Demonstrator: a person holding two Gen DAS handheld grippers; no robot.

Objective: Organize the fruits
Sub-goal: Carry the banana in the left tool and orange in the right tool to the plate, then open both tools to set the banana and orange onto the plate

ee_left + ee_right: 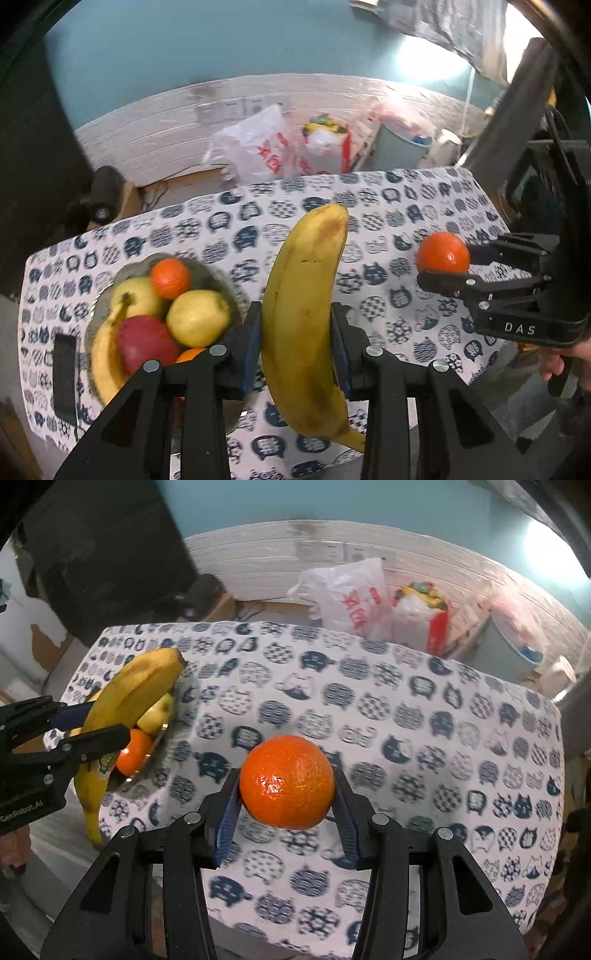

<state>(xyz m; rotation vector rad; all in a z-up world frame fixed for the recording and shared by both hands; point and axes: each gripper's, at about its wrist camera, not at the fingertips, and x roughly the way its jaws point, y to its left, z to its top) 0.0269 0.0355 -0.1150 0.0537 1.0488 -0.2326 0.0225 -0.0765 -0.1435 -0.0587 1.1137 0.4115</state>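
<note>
Clamped on a banana [303, 317] whose long axis runs straight ahead between its pads, the left gripper [297, 325] hangs beside the bowl [221, 295], while the right gripper [286, 794] pinches an orange [286, 781] above open tablecloth [424, 709], well inside its edges.

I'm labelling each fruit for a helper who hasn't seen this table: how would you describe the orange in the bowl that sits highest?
Start at the table with the cat-print cloth, then find the glass bowl of fruit on it. On the far side of the pile sits the orange, above two yellow-green apples. Unlike the orange in the right gripper, it rests in the bowl, unheld.
</note>
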